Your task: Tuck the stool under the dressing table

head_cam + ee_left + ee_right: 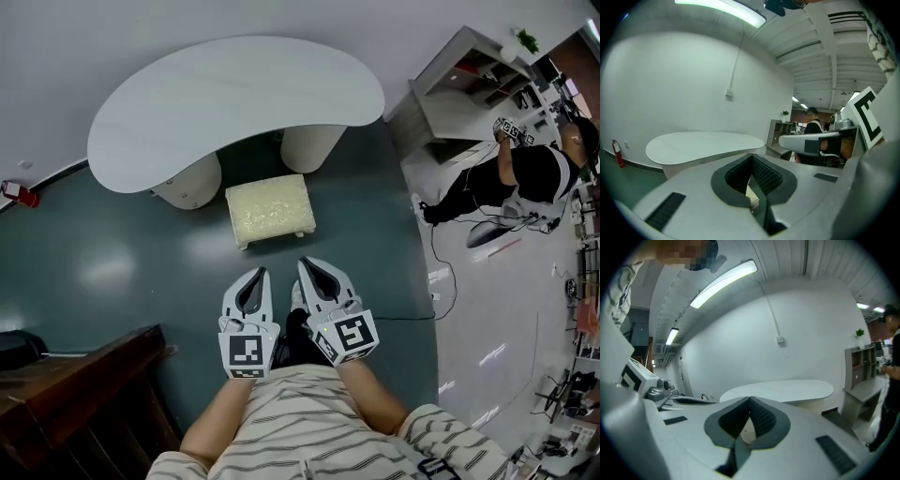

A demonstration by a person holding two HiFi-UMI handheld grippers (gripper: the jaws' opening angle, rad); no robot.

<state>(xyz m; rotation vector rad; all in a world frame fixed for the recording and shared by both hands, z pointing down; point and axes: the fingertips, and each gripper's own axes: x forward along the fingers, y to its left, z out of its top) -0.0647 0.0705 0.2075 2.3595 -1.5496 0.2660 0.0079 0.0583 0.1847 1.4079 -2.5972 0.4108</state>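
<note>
Stool (270, 211) — just one, with a cream, nubbly square seat, standing on the teal floor before the dressing table (234, 94). Its whole seat lies in the open, in front of the gap between the table's two round pedestals, the left pedestal (187, 183) and the right pedestal (312, 145). The stool's far left corner sits just beside the left one. There is one dressing table, white and kidney-shaped, with its back edge along the wall at the floor's far edge.

You hold two tools, one in each hand, close against your striped shirt (309, 422) and near the stool's front edge without touching it. The left tool (254, 277) has its jaws together with nothing held between them; through the window behind its tips you glimpse a sliver of the cream seat. The right tool (314, 270) is likewise closed and empty.

Around you there is one dark wooden cabinet (84, 384) at the floor's near left corner and one red fire extinguisher (19, 194) by the wall at the left edge. One grey shelf unit (450, 94) stands to the table's right. One black cable (412, 319) trails across the floor from beside your right tool toward the pale floor. There one person (530, 178) in black bends over — well apart from the stool.
</note>
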